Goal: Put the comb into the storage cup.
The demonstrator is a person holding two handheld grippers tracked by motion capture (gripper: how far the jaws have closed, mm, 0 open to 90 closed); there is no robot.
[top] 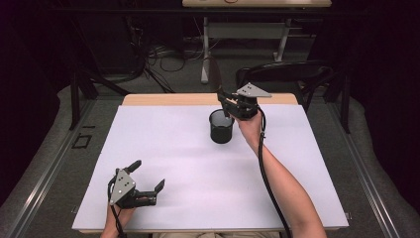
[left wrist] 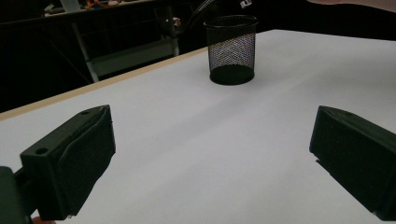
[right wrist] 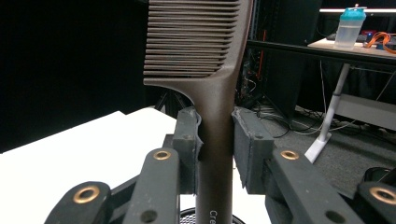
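The right gripper [top: 229, 105] is up at the far side of the bench [top: 163, 148], right over the black mesh cup [top: 221, 126]. Its fingers [right wrist: 189, 135] are clamped on a dark brown comb [right wrist: 212, 93], squeezing the handle from both sides. In the right gripper view the comb stands pretty much upright, teeth up top and pointing to that view's left, handle running straight down between the pads. At the bottom edge of that view you can just see the cup's rim [right wrist: 187, 215] under the handle. Whether the handle tip is already inside the cup or just above it, I can't tell. From the high view the comb [top: 216, 74] sticks up behind the cup, tilted a touch away from the camera.

The cup [left wrist: 231, 49] sits upright on the white bench top, a bit right of centre and toward the far edge. Looks like nothing in it from the left gripper view, though the mesh is dark so I wouldn't swear to it.

The left gripper [top: 148, 178] is down at the near left corner, well apart from the cup, lying low near the bench top. Its fingers [left wrist: 74, 158] are spread wide with nothing between them, just bare white surface. It points roughly toward the cup.

Behind the bench there's a dark chair [top: 287, 74], and a second table [right wrist: 355, 46] farther back with a blue-lidded bottle [right wrist: 349, 28] on it.
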